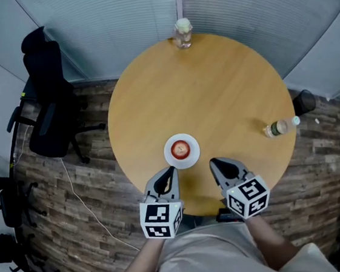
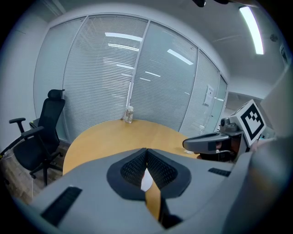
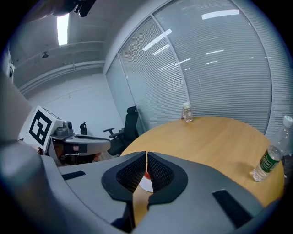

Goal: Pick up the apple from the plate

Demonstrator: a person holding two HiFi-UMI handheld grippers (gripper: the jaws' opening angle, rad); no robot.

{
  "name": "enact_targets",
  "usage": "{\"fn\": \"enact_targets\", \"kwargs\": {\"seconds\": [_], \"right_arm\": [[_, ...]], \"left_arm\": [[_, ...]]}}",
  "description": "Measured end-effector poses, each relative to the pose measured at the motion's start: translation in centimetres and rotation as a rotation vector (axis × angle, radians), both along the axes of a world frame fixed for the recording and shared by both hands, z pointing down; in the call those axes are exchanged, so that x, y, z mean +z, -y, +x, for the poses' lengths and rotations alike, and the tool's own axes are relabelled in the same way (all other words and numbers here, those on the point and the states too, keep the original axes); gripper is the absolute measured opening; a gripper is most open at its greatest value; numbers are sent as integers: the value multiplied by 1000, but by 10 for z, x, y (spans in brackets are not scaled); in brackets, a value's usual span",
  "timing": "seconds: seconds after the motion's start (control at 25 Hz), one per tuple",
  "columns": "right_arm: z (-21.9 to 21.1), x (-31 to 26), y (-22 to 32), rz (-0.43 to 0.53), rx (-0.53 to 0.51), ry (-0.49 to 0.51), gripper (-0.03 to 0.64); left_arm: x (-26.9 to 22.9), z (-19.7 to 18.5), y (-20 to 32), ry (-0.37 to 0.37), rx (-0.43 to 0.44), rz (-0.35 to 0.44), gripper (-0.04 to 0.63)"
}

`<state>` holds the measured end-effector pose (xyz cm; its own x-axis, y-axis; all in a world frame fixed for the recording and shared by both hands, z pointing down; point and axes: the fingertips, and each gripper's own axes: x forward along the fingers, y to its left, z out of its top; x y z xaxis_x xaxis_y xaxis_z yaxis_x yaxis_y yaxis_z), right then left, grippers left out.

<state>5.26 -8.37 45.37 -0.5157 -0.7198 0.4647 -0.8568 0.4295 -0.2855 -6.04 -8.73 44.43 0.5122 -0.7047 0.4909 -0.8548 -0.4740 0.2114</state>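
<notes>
Round bench, smooth light wood-grain top. Red round apple sits in a small white round plate, close to the near edge of the bench, untouched.

Left gripper is just beside the plate's near-left rim. Its grey fingers with black mesh-textured pads are pressed together, nothing between them; in the left gripper view the pads meet at the tip. Right gripper is near the plate's right side, not touching it. Its fingers are pressed together too and empty; in the right gripper view a red sliver of the apple shows past the pads.

Clear plastic bottle with green label and white cap at the bench's right edge. Small clear glass jar at the far edge. Black office chair on the wood-plank floor, left. Slatted blinds behind.
</notes>
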Motion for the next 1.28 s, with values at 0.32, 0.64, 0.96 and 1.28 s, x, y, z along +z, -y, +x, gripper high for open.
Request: {"fn": "enact_targets", "kwargs": {"seconds": [0.32, 0.64, 0.96, 1.28], "right_arm": [[-1, 14, 10, -19, -24, -24, 32], [-2, 29, 13, -51, -30, -21, 32], [-1, 43, 18, -76, -21, -13, 32], [1, 54, 24, -99, -9, -6, 32]], "left_arm": [[14, 5, 13, 32, 26, -13, 3], [29, 7, 21, 66, 43, -24, 5], [59, 9, 27, 102, 57, -42, 5], [79, 11, 36, 117, 77, -70, 33]]}}
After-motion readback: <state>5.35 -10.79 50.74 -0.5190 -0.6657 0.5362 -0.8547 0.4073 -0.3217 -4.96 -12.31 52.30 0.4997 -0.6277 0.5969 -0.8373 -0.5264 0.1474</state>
